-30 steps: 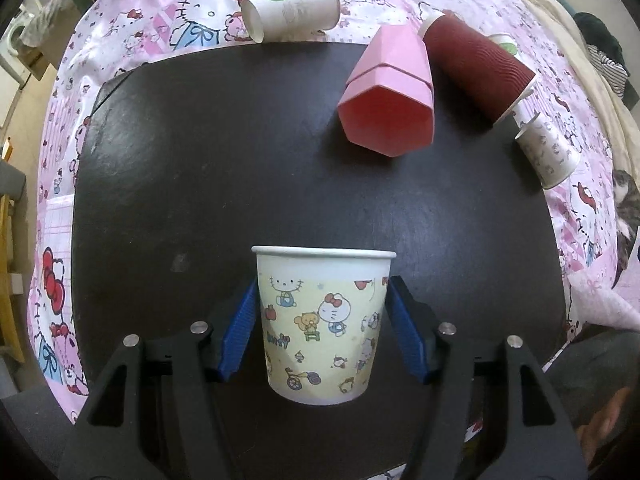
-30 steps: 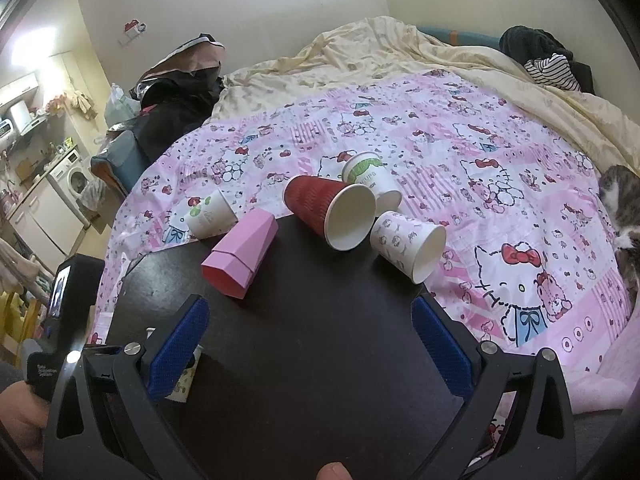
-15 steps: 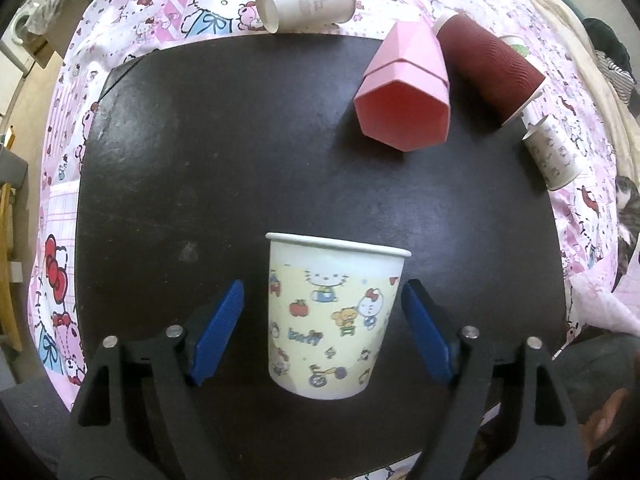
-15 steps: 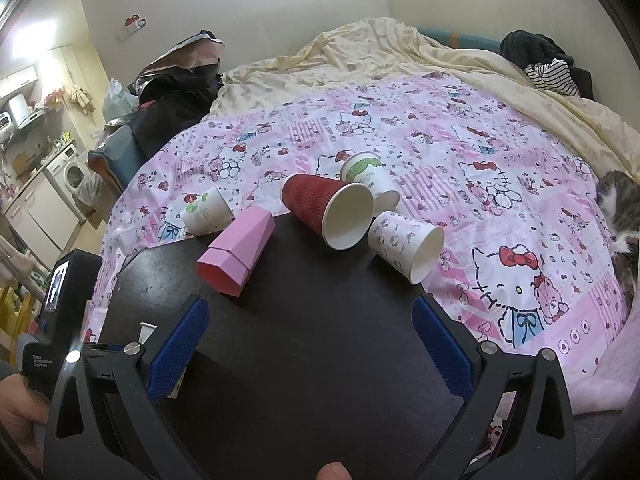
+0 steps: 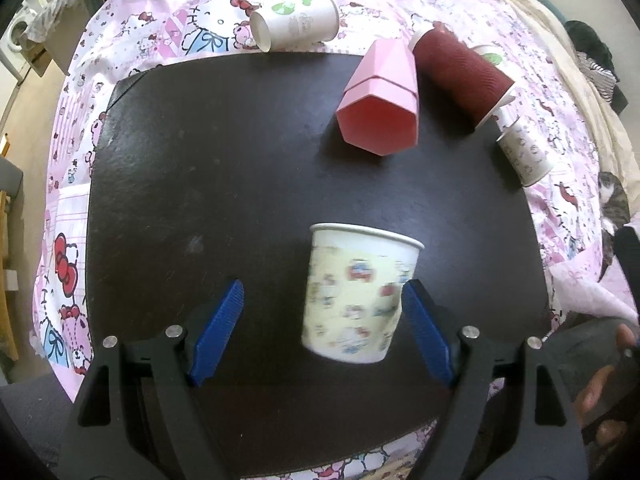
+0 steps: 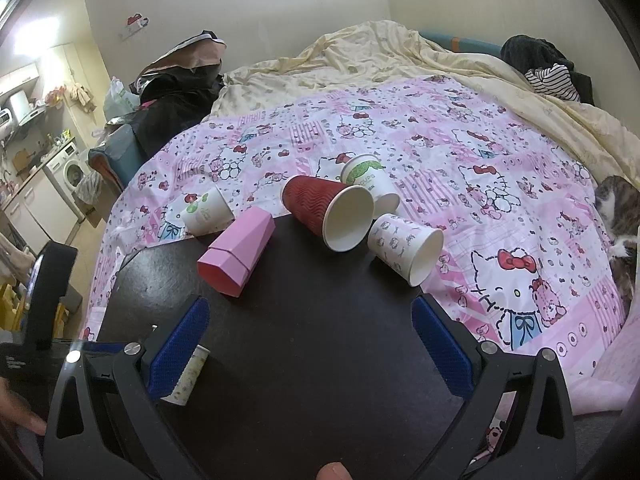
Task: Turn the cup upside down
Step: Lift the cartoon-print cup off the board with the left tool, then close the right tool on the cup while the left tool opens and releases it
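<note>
My left gripper (image 5: 322,326) jaws are wide around the cartoon cup (image 5: 358,294), which touches one. My right gripper (image 6: 310,350) jaws are wide, holding nothing.

left wrist view: close, looking steeply down on the dark table (image 5: 240,184). right wrist view: lower, looking across it toward the bed (image 6: 400,64). both share the pink box (image 5: 380,108) (image 6: 240,260).

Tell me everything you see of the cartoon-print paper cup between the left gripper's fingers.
The cartoon-print paper cup is cream paper with small coloured cartoon figures, blurred here, and a rolled white rim. It stands rim up on the dark tabletop, leaning slightly right. The left gripper is open around it: the right blue pad is at or near its wall, the left pad well clear. The right wrist view shows only a sliver of it.
</note>
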Demonstrator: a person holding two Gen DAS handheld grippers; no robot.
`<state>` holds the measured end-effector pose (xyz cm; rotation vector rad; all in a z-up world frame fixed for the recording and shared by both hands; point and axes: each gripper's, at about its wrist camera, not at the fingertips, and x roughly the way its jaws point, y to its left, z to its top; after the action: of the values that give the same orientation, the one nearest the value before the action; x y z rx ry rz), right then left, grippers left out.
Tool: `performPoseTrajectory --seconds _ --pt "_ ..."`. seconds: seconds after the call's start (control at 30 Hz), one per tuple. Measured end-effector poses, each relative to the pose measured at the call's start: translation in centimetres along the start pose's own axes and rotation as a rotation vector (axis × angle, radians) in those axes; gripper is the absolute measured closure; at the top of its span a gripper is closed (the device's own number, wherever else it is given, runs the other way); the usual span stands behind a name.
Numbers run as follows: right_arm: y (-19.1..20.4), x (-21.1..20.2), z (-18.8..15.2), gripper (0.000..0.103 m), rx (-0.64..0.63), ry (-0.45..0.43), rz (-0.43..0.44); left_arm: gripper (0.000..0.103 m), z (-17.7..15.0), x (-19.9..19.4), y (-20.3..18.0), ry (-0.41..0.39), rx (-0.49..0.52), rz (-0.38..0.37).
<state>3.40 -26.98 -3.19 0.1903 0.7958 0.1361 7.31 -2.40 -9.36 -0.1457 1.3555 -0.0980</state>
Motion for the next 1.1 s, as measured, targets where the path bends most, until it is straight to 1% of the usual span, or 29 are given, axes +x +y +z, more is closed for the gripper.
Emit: performPoseTrajectory --seconds 0.17,0.27,0.4,0.43,0.47,0.57,0.63,0.7,0.77,0.8,0.83,0.87,0.9,0.93,0.97,1.0,1.03,1.1 --pt "0.4 0.1 -0.1 0.000 -0.013 0.005 -0.004 0.024 -0.3 -0.7 1.0 -0.018 -0.005 0.010" --pt "0.8 0.4 -0.3 0.000 -0.023 0.013 -0.004 0.024 -0.5 -0.9 2.1 -0.022 -0.036 -0.003" --pt "1.0 0.7 -0.4 0.000 -0.027 0.030 -0.004 0.024 -0.7 -1.0 2.6 -0.019 -0.053 -0.025" --pt "1.0 1.0 -0.5 0.000 -0.026 0.050 0.000 0.024 -0.8 -1.2 2.7 -0.024 -0.056 -0.034" --pt "1.0 1.0 -0.5 0.000 -0.026 0.050 0.000 0.024 -0.9 -1.8 2.7 -0.038 -0.055 -0.047" --pt "0.8 1.3 -0.8 0.000 -0.007 0.114 0.065 0.024 -1.6 -4.0 2.7 -0.104 -0.019 -0.047" --pt "1.3 1.5 -1.2 0.000 -0.014 0.213 0.137 0.024 -2.0 -5.3 2.8 -0.148 0.005 -0.030" --pt "2.0 1.4 -1.7 0.000 -0.058 0.279 0.156 0.024 -2.3 -6.1 3.3 -0.175 0.005 -0.023" --pt "3.3 1.4 -2.7 0.003 -0.149 0.363 0.177 0.024 -2.7 -6.8 3.9 -0.193 -0.004 -0.032" --pt "4.2 1.5 -3.3 0.010 -0.212 0.402 0.193 0.024 -2.8 -6.9 4.1 -0.198 -0.008 -0.034" --pt "4.9 1.7 -3.8 0.012 -0.264 0.433 0.201 0.024 -2.9 -7.0 4.4 -0.206 -0.013 -0.037" --pt "5.7 1.9 -4.5 0.012 -0.324 0.468 0.212 0.024 -2.9 -7.0 4.6 -0.209 -0.017 -0.039" --pt "6.7 2.4 -5.1 0.012 -0.399 0.511 0.215 0.024 -2.9 -6.9 4.7 -0.209 -0.020 -0.039" --pt "8.2 3.0 -6.1 0.012 -0.546 0.531 0.166 0.024 -2.9 -6.8 4.8 -0.207 -0.024 -0.043" --pt "8.2 3.0 -6.1 0.011 -0.546 0.531 0.166 0.024 -2.8 -6.7 5.0 -0.207 -0.033 -0.049" --pt "9.8 3.8 -7.0 0.011 -0.720 0.520 0.087 0.024 -2.9 -6.8 5.2 -0.208 -0.040 -0.054" --pt "10.1 4.1 -7.1 0.011 -0.750 0.521 0.070 0.024 -3.0 -6.8 5.3 -0.208 -0.046 -0.058" --pt "10.1 4.2 -6.9 0.011 -0.760 0.522 0.069 0.024 -3.0 -6.8 5.5 -0.211 -0.054 -0.060"
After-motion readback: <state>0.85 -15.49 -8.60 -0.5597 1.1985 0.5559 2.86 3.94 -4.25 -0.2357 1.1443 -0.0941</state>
